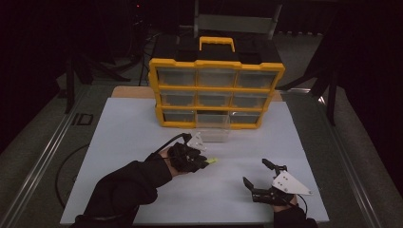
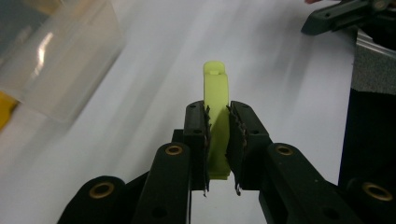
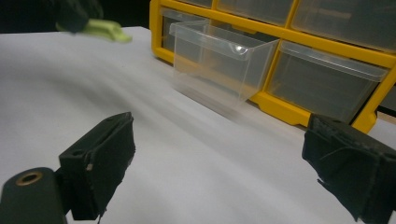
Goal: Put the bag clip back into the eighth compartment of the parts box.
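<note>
My left tool (image 2: 218, 140) is clamped on a yellow-green clip (image 2: 216, 98), above the white worktop (image 1: 142, 137). My right tool (image 1: 261, 173) stands apart (nothing between its jaws), near the pulled-out clear drawer (image 3: 219, 56).

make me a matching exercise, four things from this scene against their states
Things:
1. left claw
2. right claw
3. green piece
4. clear drawer

States:
A. pulled out of the yellow cabinet
B. open, nothing in it
C. clamped between two pads
D. shut on something

Pairs: 1-D, 2-B, 3-C, 4-A
</note>
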`<move>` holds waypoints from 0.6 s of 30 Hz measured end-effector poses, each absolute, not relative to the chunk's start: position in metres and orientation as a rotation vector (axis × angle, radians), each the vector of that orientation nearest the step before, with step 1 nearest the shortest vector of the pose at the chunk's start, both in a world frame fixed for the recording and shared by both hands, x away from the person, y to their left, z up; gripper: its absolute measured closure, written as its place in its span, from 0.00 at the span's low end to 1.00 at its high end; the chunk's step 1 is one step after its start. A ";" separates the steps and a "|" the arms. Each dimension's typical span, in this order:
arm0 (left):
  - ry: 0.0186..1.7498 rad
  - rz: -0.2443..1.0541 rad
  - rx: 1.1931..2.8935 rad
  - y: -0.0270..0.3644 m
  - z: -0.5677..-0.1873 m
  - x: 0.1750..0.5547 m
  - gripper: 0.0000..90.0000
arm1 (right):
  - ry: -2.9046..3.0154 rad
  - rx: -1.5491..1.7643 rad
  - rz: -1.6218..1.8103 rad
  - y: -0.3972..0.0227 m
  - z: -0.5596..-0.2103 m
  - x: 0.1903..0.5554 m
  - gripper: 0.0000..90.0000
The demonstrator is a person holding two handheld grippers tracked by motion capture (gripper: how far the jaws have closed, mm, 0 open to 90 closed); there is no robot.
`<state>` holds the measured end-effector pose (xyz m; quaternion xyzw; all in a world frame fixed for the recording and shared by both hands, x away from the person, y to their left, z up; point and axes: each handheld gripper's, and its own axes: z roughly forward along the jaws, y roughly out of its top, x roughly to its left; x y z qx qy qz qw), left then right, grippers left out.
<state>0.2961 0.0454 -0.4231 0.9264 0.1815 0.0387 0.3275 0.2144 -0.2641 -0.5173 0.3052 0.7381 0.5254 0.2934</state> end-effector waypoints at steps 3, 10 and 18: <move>0.459 0.127 2.410 0.049 -0.412 0.298 0.87 | 1.965 0.813 1.400 -0.265 -0.518 0.215 0.10; 0.437 0.154 2.385 0.053 -0.388 0.308 0.87 | 1.962 0.816 1.401 -0.264 -0.517 0.215 0.10; 0.427 0.173 2.370 0.053 -0.367 0.322 0.87 | 1.967 0.811 1.398 -0.264 -0.518 0.215 0.10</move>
